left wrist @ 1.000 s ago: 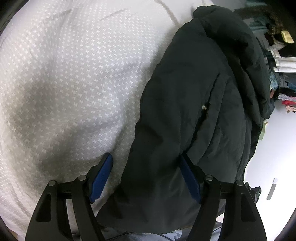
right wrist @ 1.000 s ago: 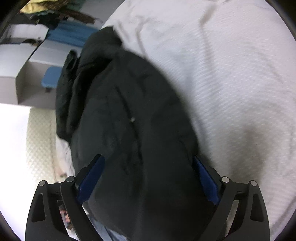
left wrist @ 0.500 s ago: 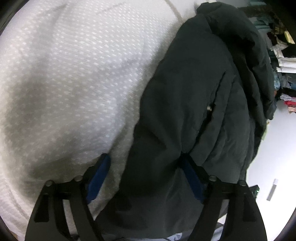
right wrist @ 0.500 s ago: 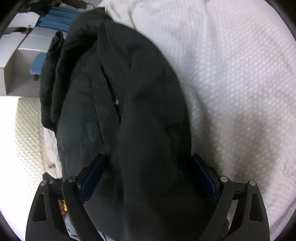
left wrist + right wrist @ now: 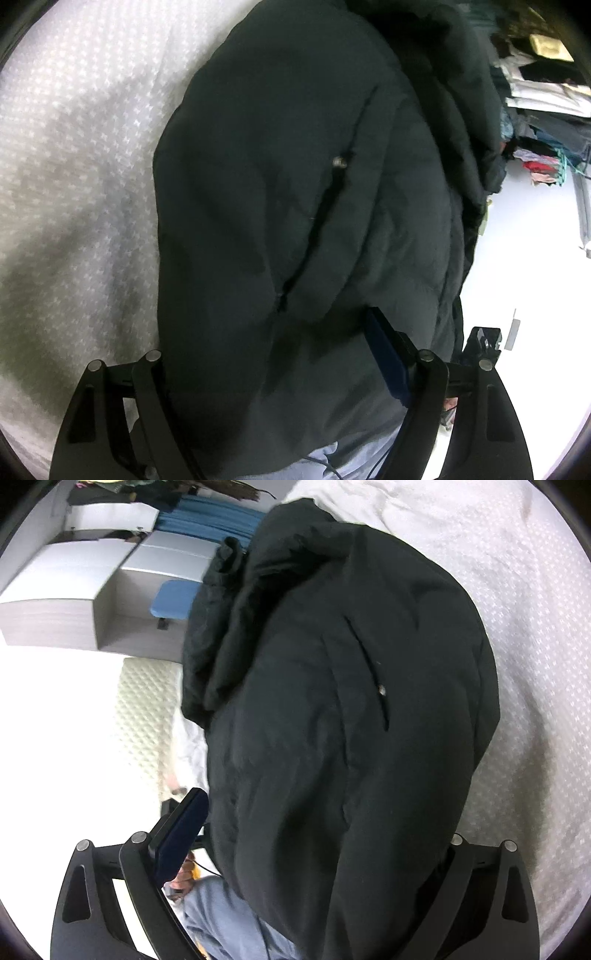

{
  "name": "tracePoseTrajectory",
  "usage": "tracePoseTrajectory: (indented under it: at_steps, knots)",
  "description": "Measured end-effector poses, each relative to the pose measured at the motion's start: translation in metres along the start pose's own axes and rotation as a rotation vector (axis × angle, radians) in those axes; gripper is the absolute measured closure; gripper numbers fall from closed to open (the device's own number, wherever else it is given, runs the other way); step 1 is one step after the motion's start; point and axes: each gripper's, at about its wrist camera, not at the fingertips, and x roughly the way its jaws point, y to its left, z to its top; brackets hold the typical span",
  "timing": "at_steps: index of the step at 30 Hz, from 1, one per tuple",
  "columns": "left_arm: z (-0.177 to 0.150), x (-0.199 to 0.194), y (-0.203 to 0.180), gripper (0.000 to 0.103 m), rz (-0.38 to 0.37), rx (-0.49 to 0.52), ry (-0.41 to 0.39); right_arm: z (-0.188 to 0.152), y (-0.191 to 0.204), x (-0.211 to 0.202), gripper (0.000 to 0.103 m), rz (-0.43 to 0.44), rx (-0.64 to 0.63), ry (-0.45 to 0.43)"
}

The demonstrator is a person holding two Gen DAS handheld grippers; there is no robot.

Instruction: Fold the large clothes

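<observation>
A large dark padded jacket (image 5: 303, 206) lies folded lengthwise on a white textured bedspread (image 5: 74, 166); it also shows in the right wrist view (image 5: 343, 709). A pocket slit with a metal snap (image 5: 338, 161) runs down its top. My left gripper (image 5: 273, 354) is open, its jaws straddling the jacket's near end; the left pad is hidden under fabric, the right blue pad (image 5: 386, 358) shows. My right gripper (image 5: 325, 834) is open too, straddling the same end; its left blue pad (image 5: 181, 830) shows, the right one is covered.
The bed's edge runs beside the jacket, with bright white floor (image 5: 535, 295) beyond. Piled clothes (image 5: 539, 74) lie at the far right. Grey shelving with blue items (image 5: 110, 590) stands past the bed. The person's light blue trousers (image 5: 229, 915) are below the grippers.
Both grippers have moved forward over the jacket's near end. The fabric now fills the space between each pair of jaws and covers one pad of each. The jaws stay wide.
</observation>
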Motion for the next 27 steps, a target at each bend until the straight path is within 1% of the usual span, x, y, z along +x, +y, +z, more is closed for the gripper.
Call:
tracePoseTrajectory:
  at_steps: [2,3,4,5,6,7,8,9,10,11,13,14,15,16,17,18,19,20,21,22,23,24,26,27]
  knots:
    - [0.000,0.000,-0.004,0.023,0.007,0.018,-0.005,-0.001,-0.010,0.007,0.008,-0.058,0.033,0.035]
    - [0.000,-0.002,-0.007,0.023,0.002,0.031,-0.008,-0.001,-0.016,0.009,0.011,-0.083,0.054,0.052]
    - [0.002,0.000,-0.007,0.026,-0.006,0.039,-0.010,-0.002,-0.020,0.011,0.013,-0.104,0.067,0.065]
    - [-0.006,0.005,-0.010,0.030,-0.020,0.050,-0.016,-0.004,-0.024,0.009,0.014,-0.112,0.071,0.069]
    - [-0.007,0.004,-0.015,0.031,-0.029,0.066,-0.020,-0.004,-0.024,0.009,0.014,-0.116,0.068,0.069]
    - [-0.009,0.003,-0.021,0.032,-0.036,0.086,-0.027,-0.005,-0.020,0.010,0.014,-0.109,0.053,0.067]
    - [-0.010,0.002,-0.027,0.033,-0.067,0.105,-0.036,-0.004,-0.011,0.015,0.014,-0.093,0.033,0.066]
    - [-0.013,0.000,-0.034,0.033,-0.118,0.127,-0.047,-0.002,-0.006,0.010,0.014,-0.071,0.011,0.063]
    - [-0.017,0.000,-0.043,0.033,-0.163,0.146,-0.064,-0.002,0.004,0.007,0.014,-0.031,-0.027,0.049]
    - [-0.021,-0.003,-0.049,0.033,-0.194,0.166,-0.086,-0.002,0.010,0.004,0.014,-0.008,-0.051,0.040]
    - [-0.027,-0.006,-0.059,0.033,-0.222,0.203,-0.113,-0.005,0.025,-0.004,0.014,0.046,-0.114,0.023]
    - [-0.031,-0.002,-0.064,0.037,-0.207,0.211,-0.117,-0.006,0.028,-0.005,0.014,0.058,-0.130,0.017]
    - [-0.034,0.005,-0.067,0.041,-0.171,0.206,-0.119,-0.007,0.032,-0.008,0.014,0.069,-0.148,0.003]
    - [-0.033,0.010,-0.065,0.050,-0.137,0.190,-0.119,-0.007,0.033,-0.010,0.014,0.076,-0.156,-0.006]
    - [-0.031,0.013,-0.059,0.057,-0.118,0.165,-0.120,-0.007,0.035,-0.010,0.017,0.078,-0.160,-0.009]
    - [-0.030,0.016,-0.056,0.061,-0.114,0.145,-0.124,-0.007,0.037,-0.010,0.025,0.075,-0.167,-0.013]
    - [-0.030,0.018,-0.056,0.068,-0.118,0.131,-0.130,-0.007,0.039,-0.009,0.029,0.060,-0.181,-0.015]
    - [-0.030,0.016,-0.053,0.077,-0.130,0.119,-0.137,-0.007,0.040,-0.009,0.035,0.049,-0.192,-0.018]
    - [-0.027,0.014,-0.049,0.082,-0.142,0.112,-0.148,-0.008,0.043,-0.008,0.048,0.024,-0.220,-0.017]
    - [-0.027,0.013,-0.045,0.085,-0.152,0.111,-0.160,-0.009,0.048,-0.005,0.056,-0.007,-0.259,-0.017]
    - [-0.029,0.013,-0.046,0.089,-0.162,0.115,-0.175,-0.010,0.051,-0.003,0.072,-0.029,-0.281,-0.022]
    - [-0.031,0.008,-0.046,0.090,-0.173,0.122,-0.192,-0.011,0.054,-0.003,0.083,-0.055,-0.300,-0.031]
    - [-0.027,0.000,-0.053,0.093,-0.200,0.154,-0.223,-0.014,0.057,-0.009,0.090,-0.070,-0.321,-0.056]
    - [-0.031,-0.006,-0.052,0.094,-0.215,0.163,-0.235,-0.015,0.060,-0.013,0.091,-0.073,-0.332,-0.072]
